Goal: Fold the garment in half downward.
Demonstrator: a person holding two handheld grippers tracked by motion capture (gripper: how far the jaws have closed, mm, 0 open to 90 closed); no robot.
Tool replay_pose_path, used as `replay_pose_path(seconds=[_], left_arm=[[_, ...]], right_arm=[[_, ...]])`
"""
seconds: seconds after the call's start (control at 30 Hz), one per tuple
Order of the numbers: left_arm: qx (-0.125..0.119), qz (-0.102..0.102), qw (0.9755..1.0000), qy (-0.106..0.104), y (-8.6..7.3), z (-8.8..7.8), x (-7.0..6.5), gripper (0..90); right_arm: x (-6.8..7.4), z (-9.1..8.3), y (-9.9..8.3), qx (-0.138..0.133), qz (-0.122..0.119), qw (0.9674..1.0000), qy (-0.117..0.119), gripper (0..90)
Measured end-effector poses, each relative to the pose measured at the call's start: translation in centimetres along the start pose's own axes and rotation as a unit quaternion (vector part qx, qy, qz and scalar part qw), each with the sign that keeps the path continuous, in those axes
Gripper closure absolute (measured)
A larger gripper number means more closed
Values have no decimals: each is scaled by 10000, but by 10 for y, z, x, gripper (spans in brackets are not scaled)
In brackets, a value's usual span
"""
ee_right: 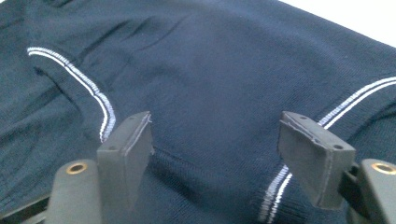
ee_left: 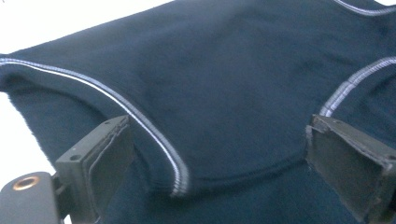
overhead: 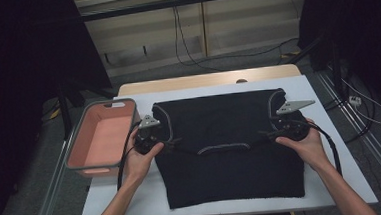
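Both claws, left gripper [overhead: 167, 145] and right gripper [overhead: 265, 134], stand spread over the folded dark top [overhead: 219, 120], pinching nothing; fold apparently just laid; next grip must take the edge beneath each.

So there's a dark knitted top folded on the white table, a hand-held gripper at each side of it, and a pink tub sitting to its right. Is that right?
One thing is off: the pink tub sits to the left of the dark knitted top, as the high view shows. The rest holds: the top lies folded on the white table, with the left hand-held gripper and the right hand-held gripper at its sides.
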State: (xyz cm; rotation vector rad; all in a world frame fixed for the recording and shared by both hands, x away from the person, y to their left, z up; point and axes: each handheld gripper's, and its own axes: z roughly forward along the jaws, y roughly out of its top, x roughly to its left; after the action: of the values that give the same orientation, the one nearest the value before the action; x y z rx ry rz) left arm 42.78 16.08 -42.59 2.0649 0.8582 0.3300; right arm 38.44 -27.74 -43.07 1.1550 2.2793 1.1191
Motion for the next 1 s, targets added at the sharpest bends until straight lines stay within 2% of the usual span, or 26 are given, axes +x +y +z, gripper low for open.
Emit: replay_pose_path(seconds=[0.03,0.07,0.1,0.13,0.2,0.23,0.43,0.5,0.57,0.67,0.73,0.8,0.87,0.9,0.97,1.0], left_arm=[[6,47,10000,15,-2,0,-1,82],[-88,66,9999,96,-5,-1,-3,83],[-198,46,9996,176,-8,-1,-5,94],[-195,23,9997,168,-10,0,-8,105],[-127,89,9999,36,-11,3,-12,103],[-88,192,9998,12,-12,5,-14,100],[96,297,9995,5,-17,14,-19,78],[35,342,9994,84,-19,14,-20,121],[66,339,9994,76,-19,14,-20,99],[165,375,9992,29,-20,17,-18,117],[188,542,9982,154,-21,18,-19,158],[148,501,9985,190,-20,18,-19,170],[141,492,9986,108,-19,18,-19,170],[86,494,9987,-19,-19,17,-19,170],[60,348,9987,-372,-18,19,-19,151],[145,400,9985,-334,-18,21,-20,156]], right_arm=[[0,1,-2,-25,26,10000,31,271],[1,2,-4,-11,28,10000,63,272],[2,3,-5,34,22,9999,123,266],[3,5,-7,117,3,9998,170,258],[5,10,-9,210,18,9995,225,258],[6,12,-11,256,46,9994,247,259],[14,29,-17,561,-171,9977,330,299],[16,31,-20,520,-193,9981,249,327],[18,30,-23,431,-174,9988,168,345],[18,28,-24,425,-216,9989,39,491],[16,26,-24,407,-170,9990,24,587],[14,25,-25,387,-179,9991,47,725],[14,24,-25,371,-165,9992,26,815],[14,23,-24,332,-151,9993,-26,844],[15,23,-23,300,-142,9994,-62,859],[15,23,-23,275,-130,9995,-93,861]])
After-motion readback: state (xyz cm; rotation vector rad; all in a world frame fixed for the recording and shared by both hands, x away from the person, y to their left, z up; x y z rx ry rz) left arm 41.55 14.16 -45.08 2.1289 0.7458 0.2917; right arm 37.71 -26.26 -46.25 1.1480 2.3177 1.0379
